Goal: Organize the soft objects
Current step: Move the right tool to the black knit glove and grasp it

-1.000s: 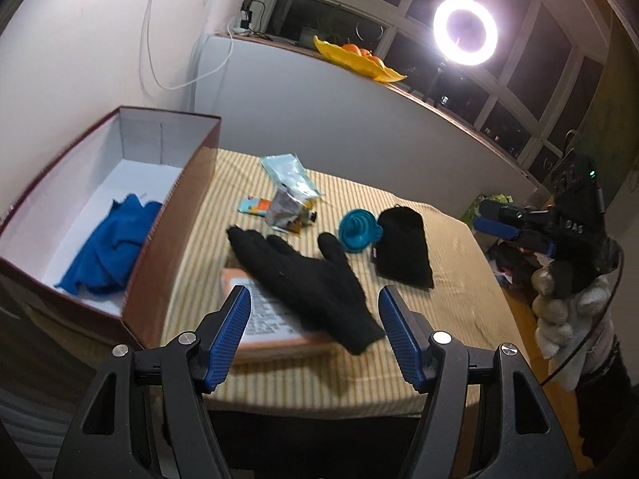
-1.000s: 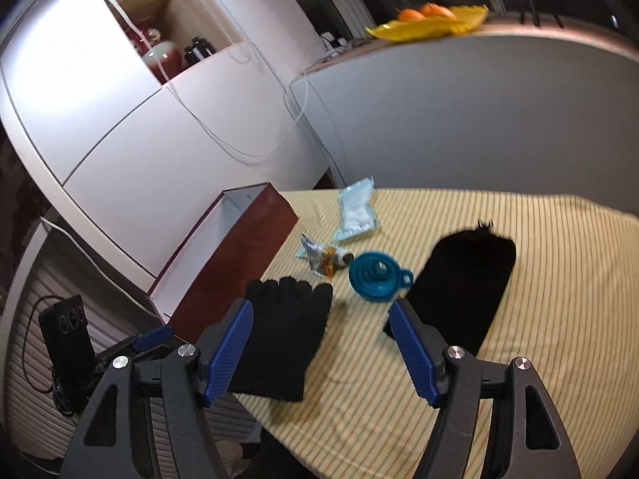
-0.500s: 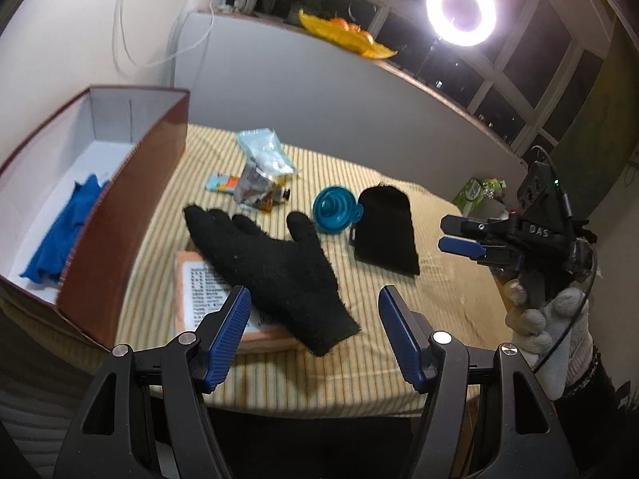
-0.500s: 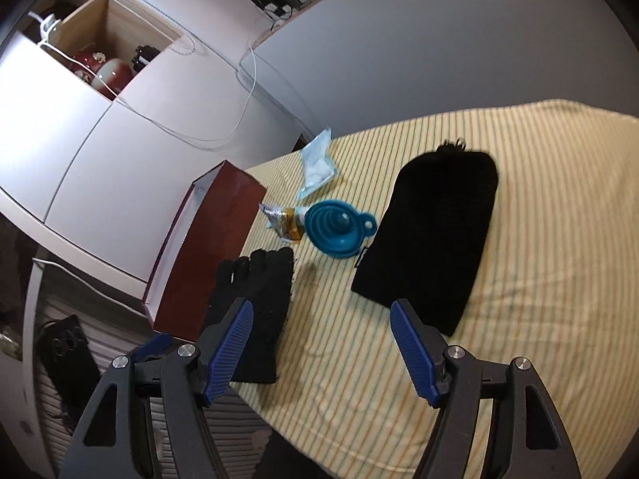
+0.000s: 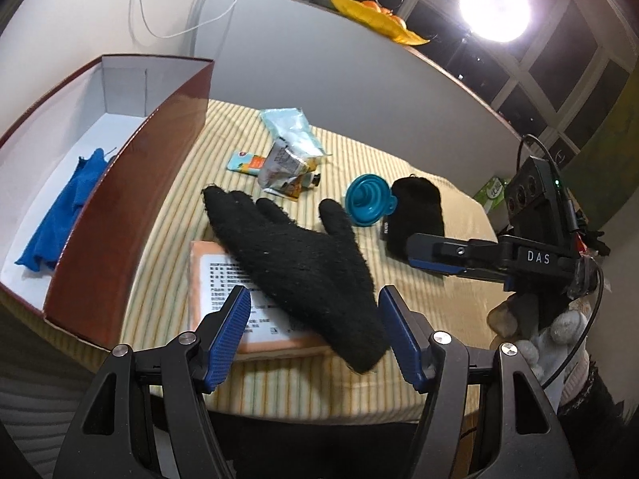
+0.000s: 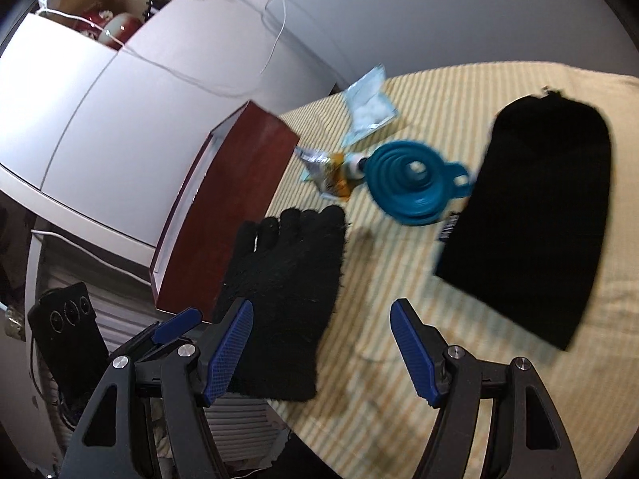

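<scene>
A black knit glove (image 5: 295,267) lies on an orange packet (image 5: 223,291) near the table's front edge; it also shows in the right wrist view (image 6: 287,291). My left gripper (image 5: 315,335) is open, its jaws either side of the glove's cuff, just above it. A black pouch (image 6: 539,215) lies to the right, also in the left wrist view (image 5: 415,207). My right gripper (image 6: 321,353) is open and empty above the cloth between glove and pouch; it shows in the left wrist view (image 5: 423,255). A blue cloth (image 5: 64,215) lies in the red box (image 5: 131,207).
A teal funnel (image 6: 415,187) sits between glove and pouch. Snack wrappers (image 5: 287,167) and a pale blue packet (image 6: 367,103) lie behind it. The red box stands at the table's left edge (image 6: 227,215). A yellow dish (image 5: 375,20) sits on the far ledge.
My left gripper has moved forward and down to the glove's cuff. My right gripper has moved closer over the table toward the pouch and funnel.
</scene>
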`<state>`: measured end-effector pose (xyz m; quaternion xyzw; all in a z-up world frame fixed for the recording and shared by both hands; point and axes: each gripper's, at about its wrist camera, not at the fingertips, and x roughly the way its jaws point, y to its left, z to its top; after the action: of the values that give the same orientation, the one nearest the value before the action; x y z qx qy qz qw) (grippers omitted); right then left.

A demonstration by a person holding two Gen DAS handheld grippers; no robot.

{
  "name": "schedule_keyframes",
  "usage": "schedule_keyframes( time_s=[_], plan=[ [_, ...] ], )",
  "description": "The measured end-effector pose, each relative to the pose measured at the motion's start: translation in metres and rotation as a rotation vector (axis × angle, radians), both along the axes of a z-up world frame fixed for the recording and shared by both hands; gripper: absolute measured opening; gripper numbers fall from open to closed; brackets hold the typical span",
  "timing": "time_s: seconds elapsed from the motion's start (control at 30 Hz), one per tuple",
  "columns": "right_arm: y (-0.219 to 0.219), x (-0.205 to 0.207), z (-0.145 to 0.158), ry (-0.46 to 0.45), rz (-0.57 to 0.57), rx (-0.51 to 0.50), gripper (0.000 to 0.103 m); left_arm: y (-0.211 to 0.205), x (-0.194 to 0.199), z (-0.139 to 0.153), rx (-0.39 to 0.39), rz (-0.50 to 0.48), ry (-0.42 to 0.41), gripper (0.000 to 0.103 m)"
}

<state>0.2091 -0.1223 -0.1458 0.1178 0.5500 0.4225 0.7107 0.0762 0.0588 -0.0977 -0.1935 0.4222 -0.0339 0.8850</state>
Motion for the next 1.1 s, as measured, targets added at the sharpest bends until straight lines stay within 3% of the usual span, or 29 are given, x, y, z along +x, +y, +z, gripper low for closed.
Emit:
schedule_keyframes(
  time_s=[0.6,0.73,0.93,1.1],
  plan=[
    [0.051,0.002,-0.032,0.081,0.075,-0.014,0.068,-0.003,0.028,-0.024,0.001,-0.037,0.087,0.065],
    [0.049,0.003,-0.034,0.089,0.072,-0.01,0.062,-0.005,0.029,-0.024,0.01,-0.043,0.084,0.064],
    [0.052,0.002,-0.031,0.084,0.086,-0.017,0.049,-0.005,0.03,-0.024,0.018,-0.05,0.081,0.048],
    [0.055,-0.002,-0.029,0.067,0.104,-0.023,0.033,-0.002,0.032,-0.026,0.004,-0.045,0.078,0.026]
  ],
)
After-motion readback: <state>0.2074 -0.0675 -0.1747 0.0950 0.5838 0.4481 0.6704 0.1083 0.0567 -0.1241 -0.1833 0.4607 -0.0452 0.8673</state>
